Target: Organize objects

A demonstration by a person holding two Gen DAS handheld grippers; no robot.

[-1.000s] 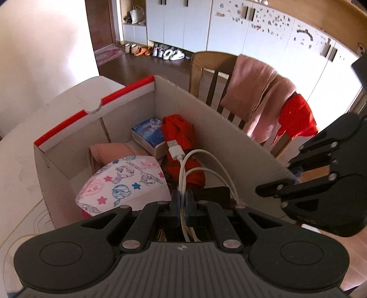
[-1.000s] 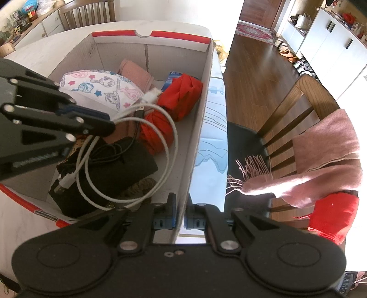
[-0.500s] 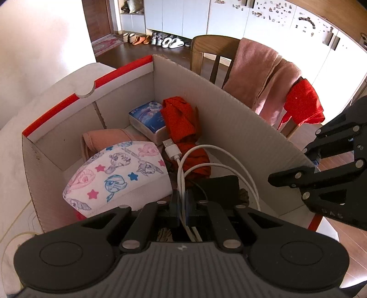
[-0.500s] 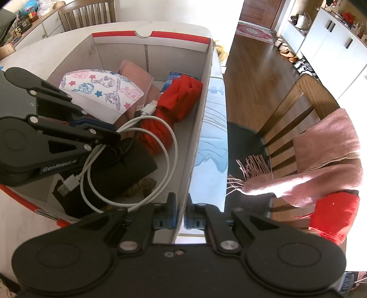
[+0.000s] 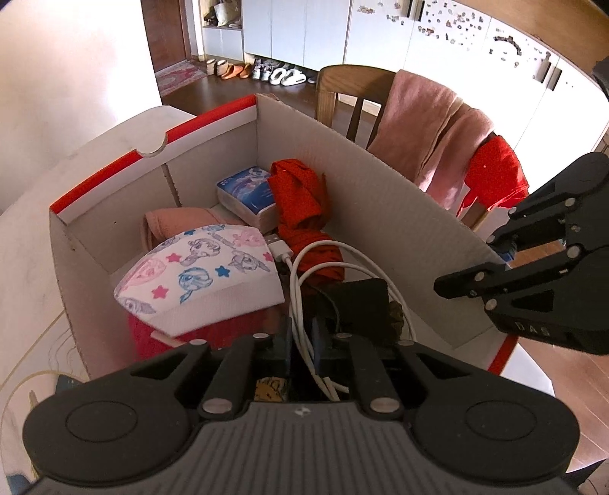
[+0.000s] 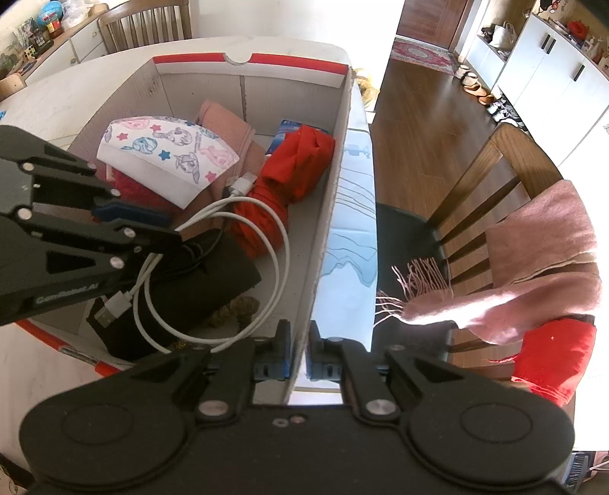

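Observation:
A red-and-white cardboard box (image 5: 399,198) (image 6: 335,198) sits on the table. It holds a cartoon-print pouch (image 5: 205,274) (image 6: 167,152), a pink cloth (image 5: 179,221), a tissue pack (image 5: 247,194), a red umbrella (image 5: 304,213) (image 6: 289,175) and a black item (image 6: 198,289). My left gripper (image 5: 300,335) (image 6: 167,238) is shut on a coiled white USB cable (image 5: 342,266) (image 6: 243,274), held low over the box's near end. My right gripper (image 6: 300,342) (image 5: 495,243) is shut on the box's right wall.
A wooden chair (image 6: 506,179) stands right of the table, draped with a pink scarf (image 6: 533,259) and a red cloth (image 6: 552,354). White cupboards and several shoes (image 5: 266,72) line the far wall. Another chair (image 6: 144,23) stands behind the table.
My left gripper has lowered and moved further into the box with the cable. My right gripper has stayed clamped on the box wall.

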